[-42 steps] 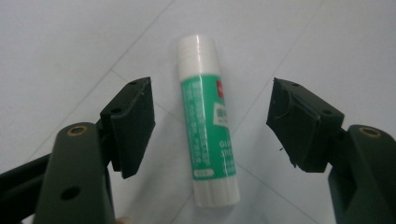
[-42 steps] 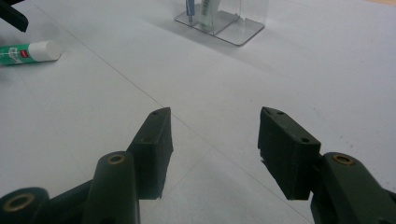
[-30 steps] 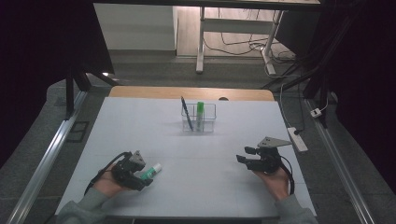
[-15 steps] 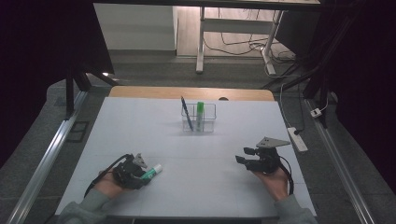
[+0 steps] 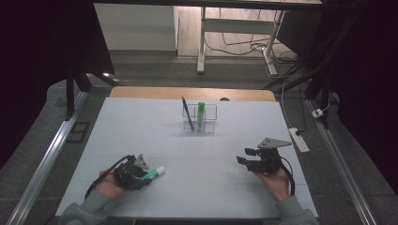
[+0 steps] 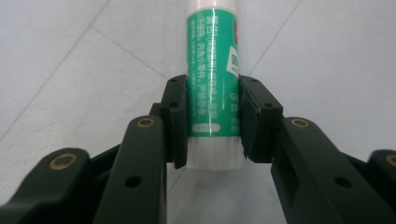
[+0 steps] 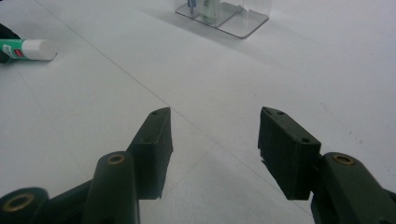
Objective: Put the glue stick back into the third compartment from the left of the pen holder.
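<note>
A green and white glue stick [image 6: 213,79] lies on the white table, white cap pointing away. My left gripper [image 6: 213,121] has just been closing and now stands shut on it, both pads pressing its green label near the rear end. From above, that gripper [image 5: 140,174] sits at the front left with the glue stick [image 5: 155,174] poking out to the right. My right gripper [image 5: 241,158] rests at the front right, open, nothing between its fingers [image 7: 287,149]. In the right gripper view the glue stick [image 7: 28,49] lies far left.
A clear plastic holder [image 5: 200,121] stands at the middle back of the table, with a dark pen [image 5: 187,112] and a second green glue stick [image 5: 201,114] upright in it. The holder [image 7: 224,14] also shows ahead of my right gripper. A power strip [image 5: 299,139] lies off the right edge.
The left gripper's jaws have closed onto the glue stick. Both hands have stayed in place, and the right gripper is unchanged.
</note>
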`<action>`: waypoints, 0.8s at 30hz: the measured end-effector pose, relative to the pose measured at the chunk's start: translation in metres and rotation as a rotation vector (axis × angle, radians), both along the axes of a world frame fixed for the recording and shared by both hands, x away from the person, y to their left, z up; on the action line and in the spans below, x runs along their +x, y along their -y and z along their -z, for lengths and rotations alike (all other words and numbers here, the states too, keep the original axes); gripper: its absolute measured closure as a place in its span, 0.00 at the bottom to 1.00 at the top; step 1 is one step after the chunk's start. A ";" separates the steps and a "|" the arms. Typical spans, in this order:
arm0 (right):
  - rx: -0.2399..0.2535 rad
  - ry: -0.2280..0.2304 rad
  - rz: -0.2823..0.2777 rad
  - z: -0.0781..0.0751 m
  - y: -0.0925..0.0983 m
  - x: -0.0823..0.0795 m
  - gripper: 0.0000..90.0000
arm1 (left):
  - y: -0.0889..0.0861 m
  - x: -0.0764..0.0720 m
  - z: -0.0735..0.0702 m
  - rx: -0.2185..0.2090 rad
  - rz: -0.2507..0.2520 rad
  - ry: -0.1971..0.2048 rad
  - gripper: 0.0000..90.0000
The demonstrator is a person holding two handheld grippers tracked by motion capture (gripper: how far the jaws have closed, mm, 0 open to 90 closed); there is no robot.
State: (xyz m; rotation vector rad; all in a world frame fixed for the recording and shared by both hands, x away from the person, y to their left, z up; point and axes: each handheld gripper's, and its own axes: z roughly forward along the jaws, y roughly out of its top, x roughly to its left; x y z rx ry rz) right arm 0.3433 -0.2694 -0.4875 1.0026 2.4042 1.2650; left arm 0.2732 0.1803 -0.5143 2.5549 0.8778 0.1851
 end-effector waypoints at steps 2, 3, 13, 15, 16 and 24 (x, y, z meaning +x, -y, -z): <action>0.002 0.001 -0.002 0.000 0.000 0.000 0.49 | -0.002 0.000 -0.002 -0.025 -0.003 0.014 0.73; 0.003 0.001 -0.002 0.000 0.000 0.000 0.49 | -0.003 0.000 -0.003 -0.037 -0.007 0.021 0.73; 0.001 0.001 -0.002 0.000 0.000 0.000 0.49 | -0.010 0.001 -0.010 -0.120 -0.036 0.083 0.73; 0.004 0.002 -0.002 0.000 0.000 0.000 0.49 | -0.012 0.001 -0.012 -0.136 -0.042 0.098 0.73; 0.002 0.001 -0.002 0.000 0.000 0.000 0.49 | -0.013 0.001 -0.013 -0.149 -0.046 0.107 0.73; 0.008 -0.001 -0.005 0.000 -0.001 0.000 0.49 | -0.017 0.000 -0.020 -0.231 -0.062 0.172 0.73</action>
